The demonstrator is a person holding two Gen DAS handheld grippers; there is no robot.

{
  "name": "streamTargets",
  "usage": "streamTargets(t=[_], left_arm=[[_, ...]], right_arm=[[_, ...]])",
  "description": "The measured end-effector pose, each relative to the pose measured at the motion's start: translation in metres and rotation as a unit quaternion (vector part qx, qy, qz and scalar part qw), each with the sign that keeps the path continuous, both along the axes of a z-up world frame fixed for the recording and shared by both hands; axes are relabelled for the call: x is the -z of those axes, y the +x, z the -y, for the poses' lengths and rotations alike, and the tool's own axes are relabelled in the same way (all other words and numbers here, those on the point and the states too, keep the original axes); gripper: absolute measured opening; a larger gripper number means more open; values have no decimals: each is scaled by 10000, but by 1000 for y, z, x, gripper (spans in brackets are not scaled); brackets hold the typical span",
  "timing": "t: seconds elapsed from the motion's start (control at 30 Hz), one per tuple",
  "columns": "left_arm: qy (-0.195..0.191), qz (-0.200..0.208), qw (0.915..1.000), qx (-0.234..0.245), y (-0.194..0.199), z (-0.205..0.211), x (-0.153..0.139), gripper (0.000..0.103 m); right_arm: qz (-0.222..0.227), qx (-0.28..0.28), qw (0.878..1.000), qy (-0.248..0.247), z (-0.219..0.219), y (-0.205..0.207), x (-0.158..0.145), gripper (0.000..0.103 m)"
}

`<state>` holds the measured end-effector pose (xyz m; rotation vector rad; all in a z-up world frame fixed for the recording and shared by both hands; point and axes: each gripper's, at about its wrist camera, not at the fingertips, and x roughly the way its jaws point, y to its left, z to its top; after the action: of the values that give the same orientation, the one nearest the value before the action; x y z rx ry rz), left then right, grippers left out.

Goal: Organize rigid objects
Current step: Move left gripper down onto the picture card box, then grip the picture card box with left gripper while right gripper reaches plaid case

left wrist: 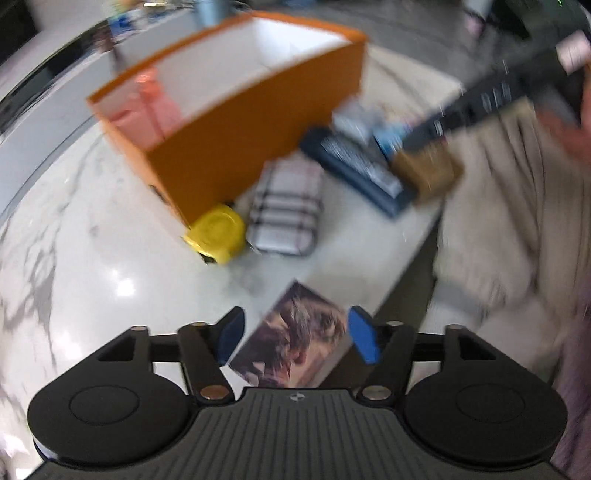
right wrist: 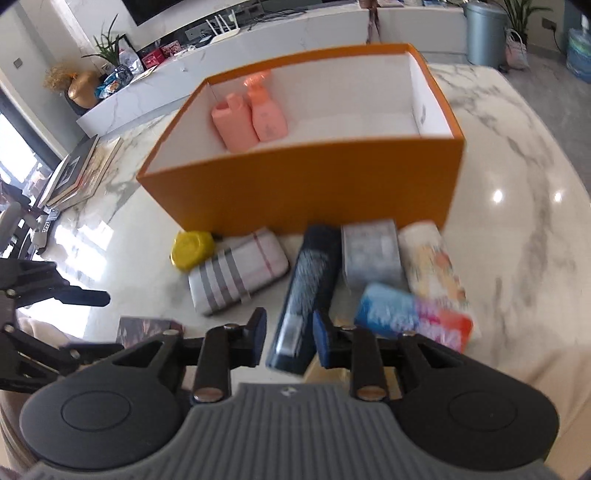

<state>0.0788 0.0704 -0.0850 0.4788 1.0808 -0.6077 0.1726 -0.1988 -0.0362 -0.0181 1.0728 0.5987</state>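
An orange box (right wrist: 306, 188) with a white inside stands on the marble table and holds two pink bottles (right wrist: 251, 116); it also shows in the left wrist view (left wrist: 236, 155). In front of it lie a yellow round tin (right wrist: 192, 248), a plaid case (right wrist: 238, 275), a dark blue tube (right wrist: 308, 291), a grey box (right wrist: 371, 253) and colourful packs (right wrist: 413, 314). My left gripper (left wrist: 293, 336) is open around a picture-printed box (left wrist: 295, 343) near the table edge. My right gripper (right wrist: 290, 332) is open, its jaws on either side of the dark tube's near end.
The marble table (right wrist: 517, 229) has a stack of books (right wrist: 77, 170) at its far left. A counter with a plant and a gold vase (right wrist: 83, 88) and a grey bin (right wrist: 484, 31) stand behind. The right gripper and the person's beige clothing (left wrist: 517, 206) show in the left view.
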Motion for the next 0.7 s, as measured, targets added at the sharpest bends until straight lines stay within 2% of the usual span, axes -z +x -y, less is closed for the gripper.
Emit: streamTargets(t=[0.17, 0.27, 0.33, 0.43, 0.5, 0.6, 0.7], left_arm=[[795, -96, 9952, 564, -8, 10, 30, 82], [1053, -187, 9919, 688, -6, 14, 40, 82], [1052, -230, 9919, 680, -5, 14, 43, 82], [1004, -338, 9932, 482, 0, 12, 45, 83], [892, -477, 9946, 235, 6, 8, 45, 78], [656, -657, 9950, -356, 18, 0, 45, 77], [345, -730, 9915, -1019, 27, -10, 44, 74]], right_arm=[[36, -35, 9999, 126, -8, -10, 8, 34], [85, -176, 9998, 53, -20, -15, 14, 34], [97, -288, 9995, 2, -28, -19, 18, 35], [100, -335, 9994, -33, -33, -19, 21, 36], [99, -316, 9994, -54, -36, -17, 22, 36], [24, -273, 9996, 7, -41, -12, 25, 36], [-14, -206, 9998, 64, -48, -7, 27, 40]])
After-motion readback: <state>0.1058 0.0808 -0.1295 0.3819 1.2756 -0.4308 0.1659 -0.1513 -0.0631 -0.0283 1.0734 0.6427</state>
